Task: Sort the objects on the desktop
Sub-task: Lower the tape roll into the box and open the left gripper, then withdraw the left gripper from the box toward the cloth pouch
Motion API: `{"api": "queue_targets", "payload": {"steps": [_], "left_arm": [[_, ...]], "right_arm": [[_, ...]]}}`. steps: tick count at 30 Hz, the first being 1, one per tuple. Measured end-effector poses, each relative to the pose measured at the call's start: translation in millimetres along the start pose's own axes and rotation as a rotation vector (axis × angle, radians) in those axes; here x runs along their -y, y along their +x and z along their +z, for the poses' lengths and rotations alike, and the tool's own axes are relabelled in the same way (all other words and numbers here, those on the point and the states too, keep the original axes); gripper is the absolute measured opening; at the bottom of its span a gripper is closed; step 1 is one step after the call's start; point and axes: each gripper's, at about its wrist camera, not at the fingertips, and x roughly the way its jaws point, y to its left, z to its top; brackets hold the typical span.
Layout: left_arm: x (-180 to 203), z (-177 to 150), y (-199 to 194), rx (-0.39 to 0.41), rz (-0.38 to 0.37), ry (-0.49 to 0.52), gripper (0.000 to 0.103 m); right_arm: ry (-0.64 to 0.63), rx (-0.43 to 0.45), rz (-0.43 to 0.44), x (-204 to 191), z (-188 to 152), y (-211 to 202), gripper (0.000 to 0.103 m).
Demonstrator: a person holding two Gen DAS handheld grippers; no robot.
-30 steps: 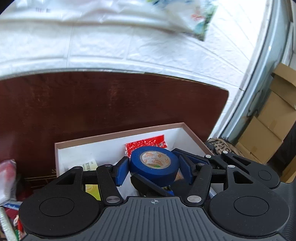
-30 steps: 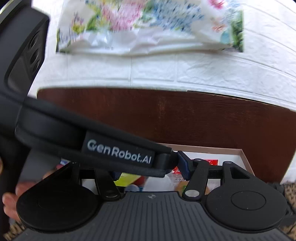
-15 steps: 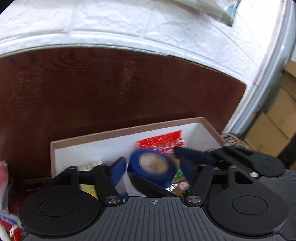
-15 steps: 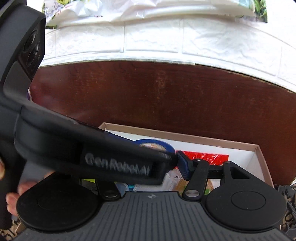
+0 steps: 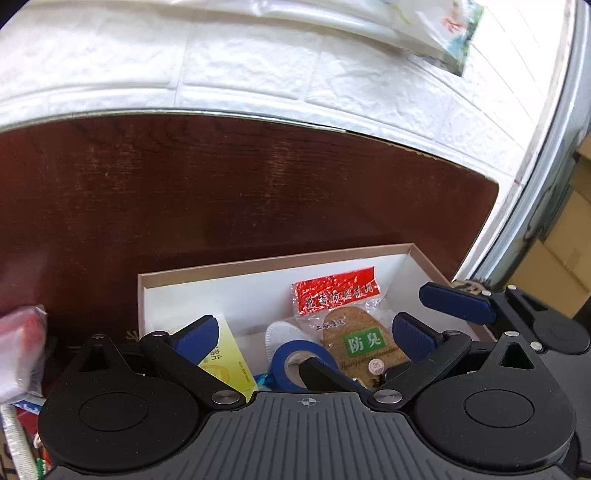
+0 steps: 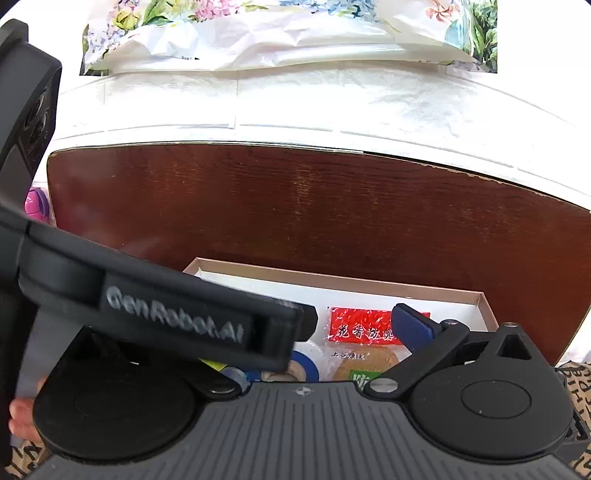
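Note:
A white cardboard box [image 5: 207,275] with a brown rim sits on the dark wooden table [image 5: 221,192]. A roll of blue tape [image 5: 295,363] lies inside it, beside a yellow packet [image 5: 225,360] and a red-topped bag of insoles [image 5: 351,325]. My left gripper [image 5: 301,330] is open and empty above the box, over the tape. My right gripper [image 6: 325,332] is open over the same box [image 6: 484,306]; its left finger is hidden behind the left gripper's body. The tape also shows in the right wrist view [image 6: 306,363].
A white brick wall [image 5: 258,74] runs behind the table, with a floral plastic bag [image 6: 280,33] hanging on it. Red and white items [image 5: 22,343] lie left of the box. Cardboard boxes [image 5: 565,236] stand off the table's right end.
My left gripper opened and let go of the blue tape, which dropped into the box. The right gripper stayed over the box.

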Motion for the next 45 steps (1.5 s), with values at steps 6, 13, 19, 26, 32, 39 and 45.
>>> {"api": "queue_targets", "payload": {"steps": [6,13,19,26,32,39,45], "left_arm": [[4.5,-6.3,-9.2,-0.002,0.015,0.011,0.103],[13.3,-15.8,-33.4,0.031,0.031,0.031,0.103],[22.7,-33.0,-57.5,0.053,0.066,0.050,0.103],[38.5,-60.4,-85.4,0.070,0.130,0.087,0.103],[49.9,-89.3,-109.9,0.088,0.168,0.102,0.103],[65.3,-134.8,-141.7,0.122,0.201,0.146,0.103],[68.9,-172.1,-166.6,0.140,0.221,0.132,0.103]], "right_arm": [[0.020,-0.029,0.002,-3.7,0.7,-3.0,0.103],[0.047,-0.022,0.028,-8.2,-1.3,-17.7,0.103],[0.070,-0.009,0.042,-17.9,-12.0,-40.2,0.103],[0.076,0.027,-0.007,-35.6,-31.3,-74.3,0.103],[0.085,0.048,-0.038,-52.1,-54.8,-103.2,0.103],[0.116,0.060,-0.071,-73.4,-90.7,-135.8,0.103],[0.123,0.040,-0.076,-97.5,-116.5,-160.5,0.103]]}}
